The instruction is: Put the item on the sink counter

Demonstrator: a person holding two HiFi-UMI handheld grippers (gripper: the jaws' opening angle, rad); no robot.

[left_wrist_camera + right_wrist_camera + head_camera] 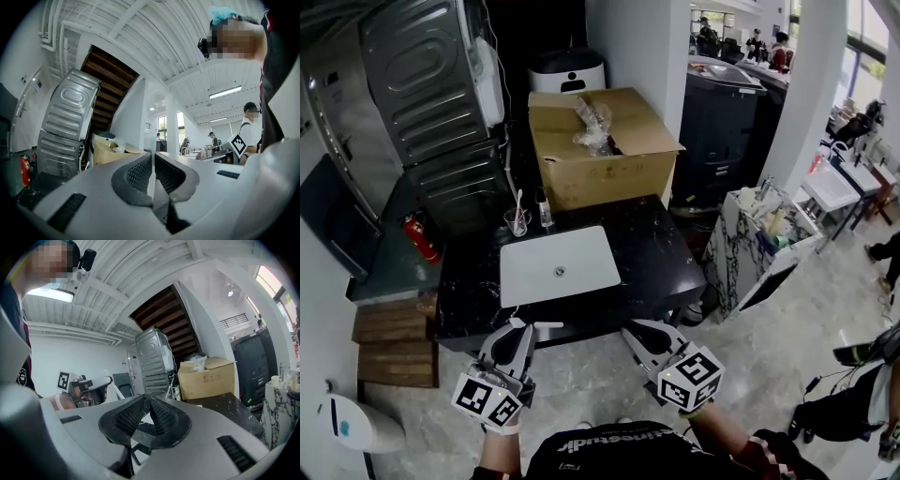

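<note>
The black sink counter (666,262) with its white rectangular basin (560,265) lies just ahead of me. At its back left stand a glass cup holding a toothbrush (517,221) and a small bottle (545,211). My left gripper (523,326) hovers below the counter's front edge, shut and empty, its pads nearly touching in the left gripper view (153,157). My right gripper (636,330) is level with it to the right, also shut with nothing between its jaws (145,400). Neither touches the counter.
A cardboard box (600,141) with a crumpled plastic bag (593,124) stands behind the counter. Stacked grey machines (431,84) lean at the back left, above a red fire extinguisher (420,237). Wooden steps (394,347) sit left of the counter, a marbled cabinet (750,253) to its right.
</note>
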